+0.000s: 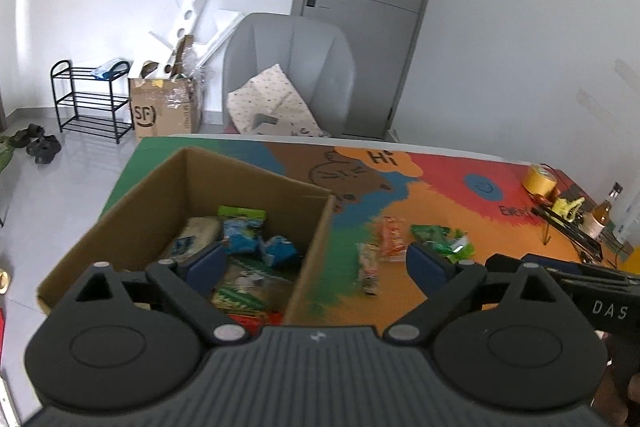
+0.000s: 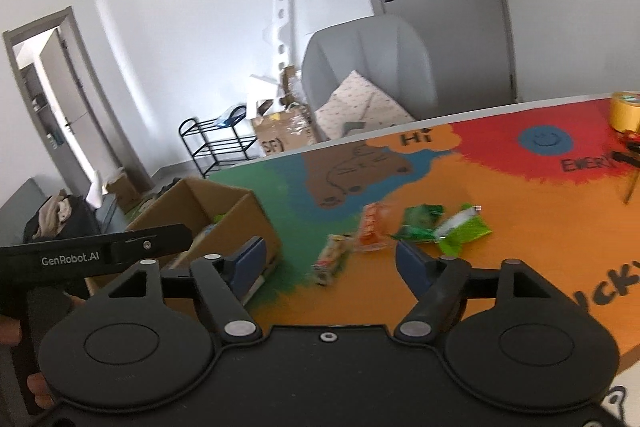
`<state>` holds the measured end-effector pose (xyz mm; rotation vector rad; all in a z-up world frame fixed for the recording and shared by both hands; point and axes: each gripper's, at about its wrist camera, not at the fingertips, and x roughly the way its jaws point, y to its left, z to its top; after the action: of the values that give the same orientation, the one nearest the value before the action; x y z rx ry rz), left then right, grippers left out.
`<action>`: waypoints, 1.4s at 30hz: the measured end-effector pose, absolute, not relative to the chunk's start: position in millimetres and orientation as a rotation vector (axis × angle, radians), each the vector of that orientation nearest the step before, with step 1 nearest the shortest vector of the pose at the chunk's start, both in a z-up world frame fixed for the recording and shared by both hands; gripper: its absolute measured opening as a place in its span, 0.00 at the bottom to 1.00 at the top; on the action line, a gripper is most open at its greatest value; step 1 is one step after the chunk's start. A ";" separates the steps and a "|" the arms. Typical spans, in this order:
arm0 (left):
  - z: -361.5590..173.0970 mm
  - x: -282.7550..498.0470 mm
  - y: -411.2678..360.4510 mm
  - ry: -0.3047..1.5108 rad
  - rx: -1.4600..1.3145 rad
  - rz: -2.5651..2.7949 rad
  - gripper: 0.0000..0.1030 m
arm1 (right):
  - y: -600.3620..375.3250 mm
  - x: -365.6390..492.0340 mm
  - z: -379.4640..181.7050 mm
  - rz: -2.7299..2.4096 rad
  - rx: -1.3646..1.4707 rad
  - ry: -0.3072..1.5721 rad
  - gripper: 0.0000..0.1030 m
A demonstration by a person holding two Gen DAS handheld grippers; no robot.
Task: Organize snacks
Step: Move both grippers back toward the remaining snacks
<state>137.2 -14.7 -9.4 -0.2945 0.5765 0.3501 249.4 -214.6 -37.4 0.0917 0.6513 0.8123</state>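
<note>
Open mat around loose snacks; box wall blocks on the left.

Box (image 1: 316,247) open on top, packets (image 1: 244,239) covering its floor, its right wall standing between the inside and the mat (image 2: 500,267). Loose snacks (image 2: 400,231) lie clustered right of the box, bare orange mat all around them and toward the near edge, free for approach from above or front. Far right edge is cluttered: tape roll (image 1: 539,179), bottle (image 1: 604,211), a black stand. Chair (image 1: 292,67) behind the table's far edge.

Snacks in box (image 1: 316,247), loose packets (image 1: 400,239) on table (image 1: 500,239) right of it
</note>
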 end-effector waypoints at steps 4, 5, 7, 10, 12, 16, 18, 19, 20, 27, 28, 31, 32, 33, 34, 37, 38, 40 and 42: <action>-8.1 145.8 -28.6 0.582 -0.277 0.317 0.93 | -230.2 255.2 -40.0 0.780 0.107 0.648 0.74; -8.3 148.3 -31.9 0.583 -0.273 0.310 0.93 | -233.5 256.4 -40.8 0.772 0.112 0.648 0.74; -9.2 153.6 -37.7 0.587 -0.264 0.299 0.93 | -239.8 259.2 -42.5 0.761 0.119 0.648 0.74; -10.3 160.9 -45.1 0.597 -0.254 0.283 0.93 | -248.8 263.5 -45.6 0.748 0.129 0.647 0.76; -11.1 167.4 -50.3 0.603 -0.245 0.277 0.93 | -254.5 266.7 -47.5 0.739 0.137 0.648 0.77; -15.0 181.3 -61.0 0.621 -0.214 0.264 0.93 | -263.6 273.8 -52.1 0.725 0.143 0.648 0.77; -18.2 188.6 -65.2 0.635 -0.208 0.256 0.93 | -267.4 277.9 -55.5 0.719 0.147 0.650 0.77; -19.8 192.0 -67.1 0.639 -0.202 0.253 0.93 | -269.2 280.0 -57.6 0.718 0.148 0.652 0.77; -21.3 195.3 -68.8 0.643 -0.198 0.251 0.93 | -270.6 282.2 -59.5 0.714 0.148 0.656 0.77; -30.2 219.6 -75.0 0.661 -0.188 0.233 0.93 | -270.7 301.8 -71.5 0.713 0.146 0.685 0.77; -32.0 224.3 -75.3 0.663 -0.181 0.237 0.93 | -269.8 304.2 -72.7 0.714 0.145 0.688 0.77; -37.6 235.8 -73.1 0.680 -0.186 0.238 0.91 | -265.3 313.5 -77.4 0.720 0.141 0.699 0.75; -39.6 239.2 -72.1 0.684 -0.188 0.241 0.89 | -263.8 316.4 -79.2 0.720 0.139 0.703 0.73; -41.8 242.2 -71.1 0.687 -0.189 0.245 0.87 | -262.0 320.5 -81.6 0.722 0.141 0.710 0.71; -44.5 245.8 -70.4 0.695 -0.186 0.250 0.83 | -261.0 323.8 -83.5 0.724 0.143 0.715 0.71; -53.1 255.5 -67.2 0.731 -0.191 0.251 0.66 | -257.1 334.0 -89.6 0.727 0.147 0.729 0.65; -56.2 258.2 -66.4 0.742 -0.189 0.258 0.59 | -255.6 337.3 -91.6 0.730 0.148 0.734 0.63; -62.4 263.0 -64.9 0.761 -0.178 0.283 0.53 | -254.2 342.5 -95.2 0.736 0.153 0.742 0.62; -68.1 267.9 -64.3 0.779 -0.165 0.295 0.50 | -253.0 347.7 -98.7 0.742 0.159 0.749 0.62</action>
<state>267.9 -64.3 -68.1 -0.1652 0.7790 0.2948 347.8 -253.0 -98.7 0.1587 0.7487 0.7422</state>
